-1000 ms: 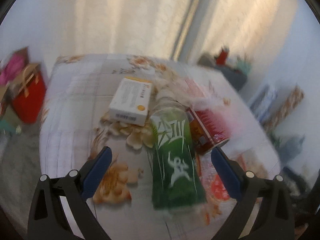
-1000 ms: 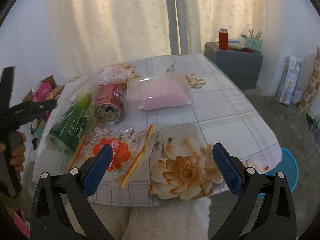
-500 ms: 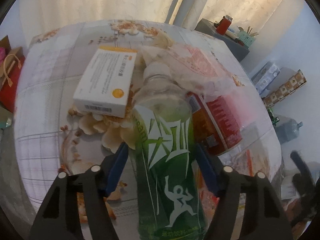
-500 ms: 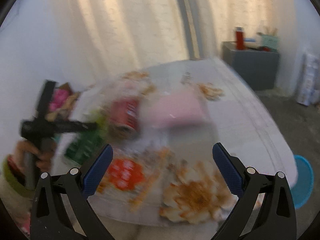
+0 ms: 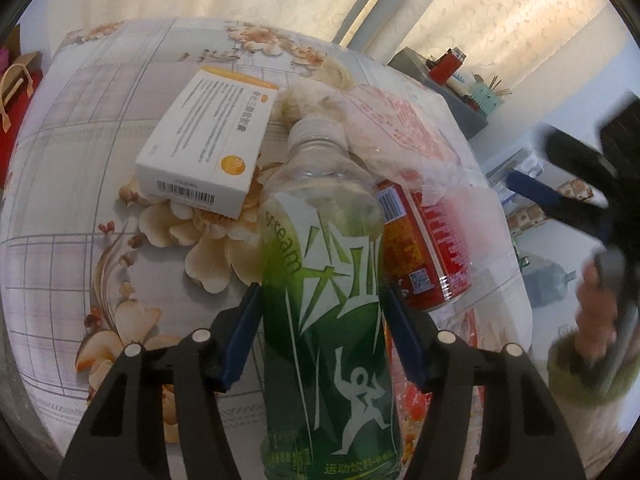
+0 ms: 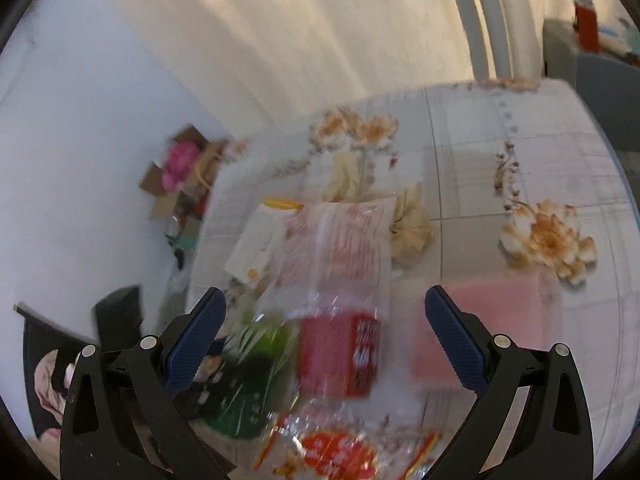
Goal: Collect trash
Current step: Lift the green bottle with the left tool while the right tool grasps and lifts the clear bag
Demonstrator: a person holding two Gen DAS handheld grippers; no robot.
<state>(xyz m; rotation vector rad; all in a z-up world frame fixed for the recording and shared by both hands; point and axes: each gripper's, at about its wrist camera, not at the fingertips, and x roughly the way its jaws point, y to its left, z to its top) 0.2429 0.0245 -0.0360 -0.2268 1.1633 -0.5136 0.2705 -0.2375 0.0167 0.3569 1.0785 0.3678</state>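
The left tongs (image 5: pixel 320 332) have just been closing and now both blue pads bear on the green bottle (image 5: pixel 324 304), clamped round its labelled waist. The bottle lies on the desk (image 5: pixel 80 208) running from six o'clock up to twelve between the two fingers, cap end pointing away toward the crumpled wrappers. The red can (image 5: pixel 424 248) presses against the bottle's flank at about two o'clock, and the white box (image 5: pixel 208 148) sits at about eleven o'clock, just beside the neck. For a clean pickup, I'd judge a straight lift best, gently squeezed, since thin plastic may buckle and the can could roll if nudged. The right tongs (image 6: pixel 326 344) stand wide apart and empty, hovering over the pile, with the can blurred between the fingers and the pink packet (image 6: pixel 492 320) out at three o'clock. They look ready for the next piece.
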